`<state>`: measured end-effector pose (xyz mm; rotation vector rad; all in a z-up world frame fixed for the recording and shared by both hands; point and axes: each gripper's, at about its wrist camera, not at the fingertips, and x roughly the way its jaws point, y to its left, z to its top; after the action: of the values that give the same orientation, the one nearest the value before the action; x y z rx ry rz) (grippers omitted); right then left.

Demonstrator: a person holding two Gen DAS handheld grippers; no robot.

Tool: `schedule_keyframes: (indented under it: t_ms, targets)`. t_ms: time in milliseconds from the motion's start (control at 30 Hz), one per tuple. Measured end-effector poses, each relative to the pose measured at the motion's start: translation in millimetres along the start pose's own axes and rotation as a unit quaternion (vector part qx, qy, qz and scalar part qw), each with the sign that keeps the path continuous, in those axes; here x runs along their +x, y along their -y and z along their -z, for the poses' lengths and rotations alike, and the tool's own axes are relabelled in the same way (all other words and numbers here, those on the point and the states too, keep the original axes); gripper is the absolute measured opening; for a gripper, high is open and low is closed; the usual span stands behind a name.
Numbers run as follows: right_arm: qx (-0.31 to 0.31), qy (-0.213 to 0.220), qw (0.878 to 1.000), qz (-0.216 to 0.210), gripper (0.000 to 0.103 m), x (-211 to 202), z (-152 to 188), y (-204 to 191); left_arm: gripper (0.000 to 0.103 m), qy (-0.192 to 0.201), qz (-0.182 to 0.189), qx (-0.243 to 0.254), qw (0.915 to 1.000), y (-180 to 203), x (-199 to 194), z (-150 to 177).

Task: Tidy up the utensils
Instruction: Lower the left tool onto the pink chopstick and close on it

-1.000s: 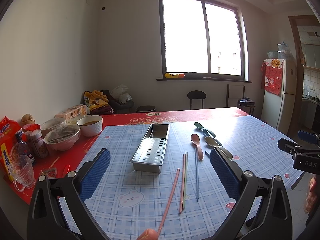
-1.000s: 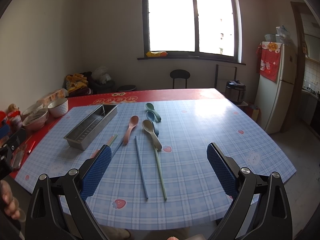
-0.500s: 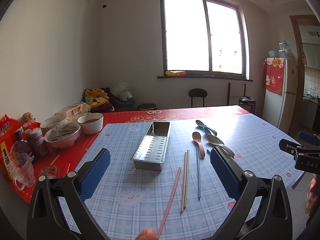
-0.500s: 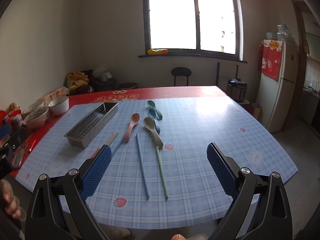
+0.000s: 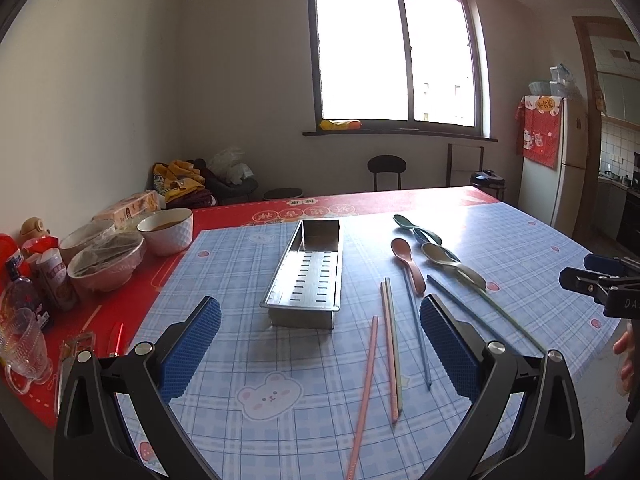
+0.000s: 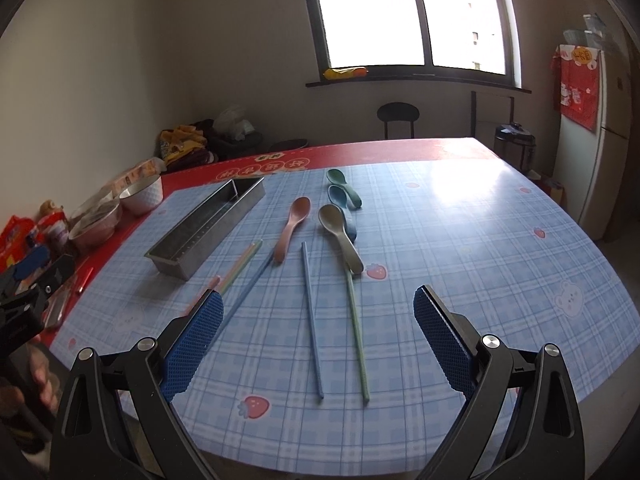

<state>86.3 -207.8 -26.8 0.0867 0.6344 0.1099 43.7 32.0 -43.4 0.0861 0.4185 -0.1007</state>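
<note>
**Both hand-held grippers edge in over the utensils, holding nothing**

Compared with a second ago, both views sit slightly nearer the worktop [image 5: 540, 240], and the tray and spoons appear a little larger; nothing on the cloth has shifted.

On the far left, on the red strip, stand a glass mug [image 5: 20, 344], a bottle [image 5: 18, 284] and three bowls, the nearest one white [image 5: 166, 230]. The left hand-held gripper [image 5: 320, 344] hovers above the blue checked cloth with its blue pads wide apart and empty. Between them, farther off, lies the perforated steel tray [image 5: 308, 276], empty, its long side running away from the camera. Just right of it lie a pink chopstick [image 5: 366, 384] and a pink-and-green pair [image 5: 391, 344], then a blue chopstick [image 5: 416, 332].

The right hand-held gripper [image 6: 318, 344] is likewise spread open and empty above the near edge. In its view a pink spoon [image 6: 292, 226] lies right of the tray [image 6: 208, 226], then another blue chopstick [image 6: 312, 320], a green chopstick [image 6: 356, 328] and a beige spoon [image 6: 340, 232]. Behind these lie a blue spoon [image 6: 342, 200] and a dark green spoon [image 6: 344, 186], touching.
</note>
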Motion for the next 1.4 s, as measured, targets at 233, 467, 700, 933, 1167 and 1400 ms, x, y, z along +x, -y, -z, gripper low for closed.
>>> schedule_keyframes:
  t_ms: [233, 467, 700, 933, 1167, 1400]
  targets:
    - [0.003, -0.04, 0.999, -0.001, 0.093, 44, 7, 7, 0.059, -0.111, 0.057, 0.051, 0.9909, 4, 51, 37]
    - [0.002, -0.07, 0.997, -0.036, 0.093, 75, 13, 11, 0.04, -0.172, 0.116, 0.056, 0.9766, 14, 84, 58]
    - [-0.026, -0.072, 0.995, -0.065, 0.093, 84, 10, 9, 0.026, -0.208, 0.134, 0.064, 0.9669, 23, 111, 54]
    - [-0.037, -0.072, 0.993, -0.084, 0.093, 90, 8, 11, 0.019, -0.231, 0.136, 0.076, 0.9605, 31, 128, 56]
    - [-0.04, -0.081, 0.991, -0.101, 0.093, 99, 9, 13, 0.019, -0.231, 0.134, 0.067, 0.9613, 30, 140, 51]
    - [-0.06, -0.084, 0.991, -0.086, 0.093, 101, 10, 17, 0.019, -0.219, 0.134, 0.07, 0.9638, 32, 141, 52]
